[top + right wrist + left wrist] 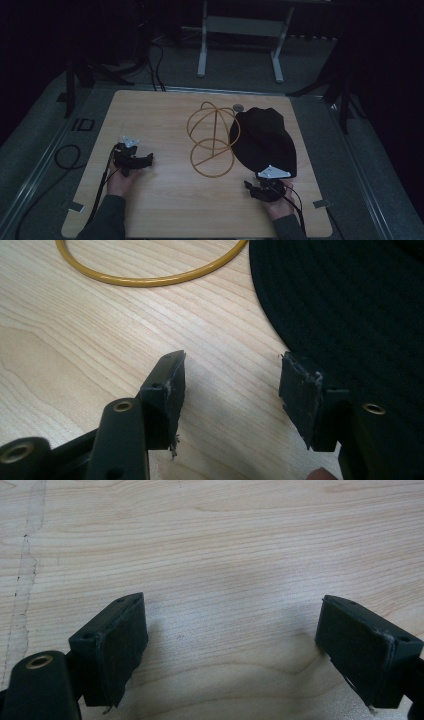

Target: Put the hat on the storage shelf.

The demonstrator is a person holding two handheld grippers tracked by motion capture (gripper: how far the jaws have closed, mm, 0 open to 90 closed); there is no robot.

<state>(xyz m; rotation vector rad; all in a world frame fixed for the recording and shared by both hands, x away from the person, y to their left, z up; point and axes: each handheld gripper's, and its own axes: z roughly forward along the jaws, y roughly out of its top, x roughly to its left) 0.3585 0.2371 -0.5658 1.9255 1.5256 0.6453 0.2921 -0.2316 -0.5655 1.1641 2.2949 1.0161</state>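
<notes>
Wooden table (165, 200), dim room. Black hat (265, 140) right of centre, touching yellow wire stand (212, 140), covering its right side; brim cut off in right gripper view. Right gripper (231, 385) half open, empty, beside brim. Left gripper (231, 645) wide open, empty, over bare wood

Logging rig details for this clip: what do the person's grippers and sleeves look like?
Both the left gripper and the right gripper are black, each topped by a grey three-cornered plate and trailing a black cable. Their jaws are blocky with dark, frayed-edged pads and brass-ringed holes. Sleeves look dark grey-green.
</notes>
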